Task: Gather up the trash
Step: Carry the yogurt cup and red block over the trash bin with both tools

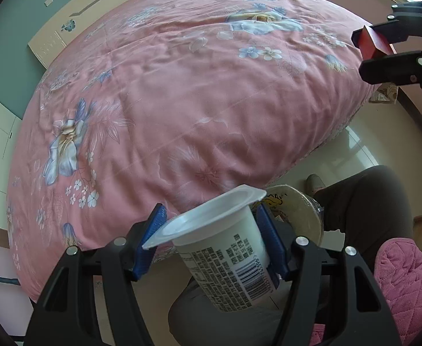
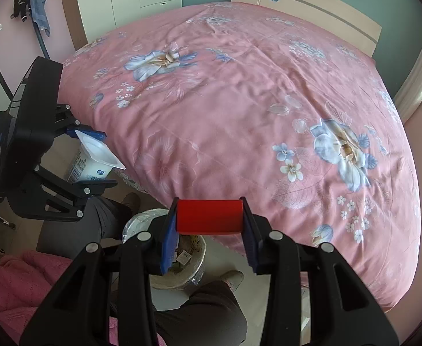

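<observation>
Currently my left claw [image 1: 211,239] is clamping a white yogurt cup [image 1: 225,248] and my right claw [image 2: 209,219] is pinching a red cylinder [image 2: 209,216], both hanging off the bed's [image 2: 239,101] near edge above the lined trash bin [image 2: 188,262] on the floor.

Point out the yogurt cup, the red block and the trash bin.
yogurt cup [image 1: 228,262]: left wrist view, printed side wall.
red block [image 2: 209,216]: right wrist view, middle of its front face.
trash bin [image 2: 195,262]: right wrist view, far part of its rim.
</observation>
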`<move>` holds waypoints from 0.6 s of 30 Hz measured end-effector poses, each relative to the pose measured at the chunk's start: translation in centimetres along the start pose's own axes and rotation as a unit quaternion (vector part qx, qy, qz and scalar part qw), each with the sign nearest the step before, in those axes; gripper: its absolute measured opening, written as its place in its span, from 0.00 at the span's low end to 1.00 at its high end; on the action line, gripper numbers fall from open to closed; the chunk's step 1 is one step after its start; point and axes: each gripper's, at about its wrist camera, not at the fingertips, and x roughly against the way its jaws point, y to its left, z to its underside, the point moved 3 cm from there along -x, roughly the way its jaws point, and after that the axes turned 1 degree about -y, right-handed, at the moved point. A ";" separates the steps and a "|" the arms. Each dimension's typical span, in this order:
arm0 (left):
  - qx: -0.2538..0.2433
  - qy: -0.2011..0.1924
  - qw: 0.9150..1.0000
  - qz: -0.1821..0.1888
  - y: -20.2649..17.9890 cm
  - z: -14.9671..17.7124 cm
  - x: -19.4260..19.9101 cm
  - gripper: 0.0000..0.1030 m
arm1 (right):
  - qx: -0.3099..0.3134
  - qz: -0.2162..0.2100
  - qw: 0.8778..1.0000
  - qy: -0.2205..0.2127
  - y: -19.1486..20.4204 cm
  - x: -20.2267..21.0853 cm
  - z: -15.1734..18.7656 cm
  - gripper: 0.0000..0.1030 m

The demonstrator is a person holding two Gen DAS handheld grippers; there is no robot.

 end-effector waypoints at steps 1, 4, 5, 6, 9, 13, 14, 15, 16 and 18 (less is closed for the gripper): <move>-0.002 0.007 1.000 0.004 -0.4 0.4 -0.7 0.65 | -0.003 -0.003 1.000 0.008 -0.1 -0.7 0.5 0.39; -0.007 0.027 1.000 0.014 -1.5 1.2 -2.7 0.65 | -0.009 -0.011 0.999 0.028 0.0 -2.8 1.8 0.39; -0.009 0.033 0.999 0.018 -1.9 1.5 -3.3 0.65 | -0.012 -0.014 0.999 0.035 0.1 -3.4 2.3 0.39; -0.010 0.038 0.999 0.022 -2.2 1.8 -3.9 0.65 | -0.013 -0.016 0.999 0.041 0.2 -4.0 2.7 0.39; -0.013 0.051 0.998 0.033 -3.1 2.5 -5.4 0.65 | -0.018 -0.027 0.998 0.058 0.4 -5.8 3.8 0.39; -0.010 0.068 0.996 0.050 -4.1 3.3 -7.3 0.65 | -0.023 -0.041 0.996 0.079 0.8 -8.0 5.2 0.39; -0.008 0.072 0.996 0.053 -4.3 3.6 -7.8 0.65 | -0.024 -0.043 0.995 0.084 0.9 -8.6 5.6 0.39; -0.007 0.077 0.995 0.056 -4.5 3.8 -8.3 0.65 | -0.026 -0.047 0.995 0.089 1.0 -9.2 5.9 0.39; -0.005 0.080 0.995 0.059 -4.7 4.0 -8.7 0.65 | -0.027 -0.052 0.994 0.095 1.2 -9.8 6.3 0.39; -0.002 0.089 0.994 0.066 -4.9 4.5 -9.7 0.65 | -0.027 -0.058 0.992 0.107 1.5 -11.0 6.9 0.39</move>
